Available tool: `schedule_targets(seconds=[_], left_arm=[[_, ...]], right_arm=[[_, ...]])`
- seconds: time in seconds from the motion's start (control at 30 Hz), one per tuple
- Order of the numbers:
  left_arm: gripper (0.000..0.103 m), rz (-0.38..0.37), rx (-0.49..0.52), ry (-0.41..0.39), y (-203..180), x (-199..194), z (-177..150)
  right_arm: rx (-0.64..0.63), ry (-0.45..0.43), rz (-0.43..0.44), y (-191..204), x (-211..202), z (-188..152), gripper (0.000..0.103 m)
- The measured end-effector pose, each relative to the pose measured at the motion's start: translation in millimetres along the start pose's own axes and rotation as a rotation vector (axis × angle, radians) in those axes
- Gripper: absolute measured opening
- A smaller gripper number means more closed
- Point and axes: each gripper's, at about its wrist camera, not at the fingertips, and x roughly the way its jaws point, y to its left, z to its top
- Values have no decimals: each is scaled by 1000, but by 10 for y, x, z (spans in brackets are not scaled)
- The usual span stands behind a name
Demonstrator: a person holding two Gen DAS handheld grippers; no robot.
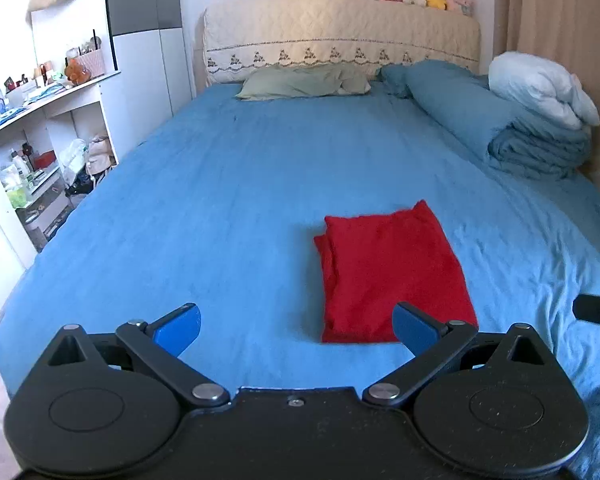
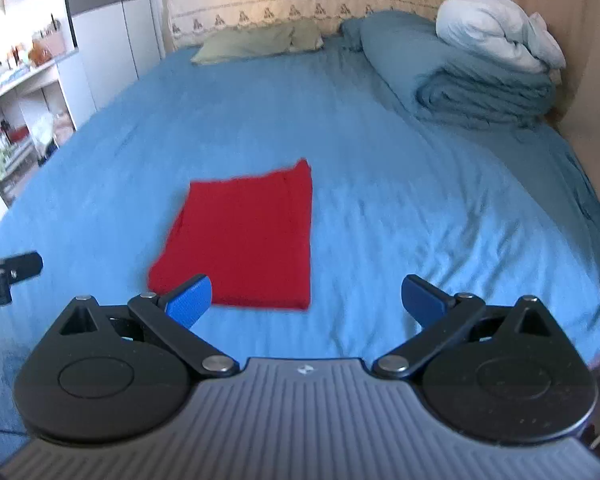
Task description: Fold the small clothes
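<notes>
My left gripper [image 1: 296, 326] and right gripper [image 2: 306, 300] both gape wide, holding nothing. The red garment [image 1: 392, 276] lies folded flat on the blue bedsheet [image 1: 220, 200], soft and light, probably floppy; I'd pinch its near corners. A rolled blue duvet [image 1: 540, 148] sits well beyond the garment, nothing blocking.

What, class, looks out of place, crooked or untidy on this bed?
Little stands out. The red cloth lies folded flat on the blue sheet, though its layers peek out unevenly along its left edge and it sits slightly askew. Both tools hang open above the bed, the left tool and the right tool, touching nothing.
</notes>
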Motion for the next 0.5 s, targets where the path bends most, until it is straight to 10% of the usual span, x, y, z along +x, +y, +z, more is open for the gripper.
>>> schedule_targets(seconds=[0.5], left_arm=[[103, -30, 21, 13, -98, 2, -166]], right_arm=[[-12, 70, -48, 43, 58, -383, 103]])
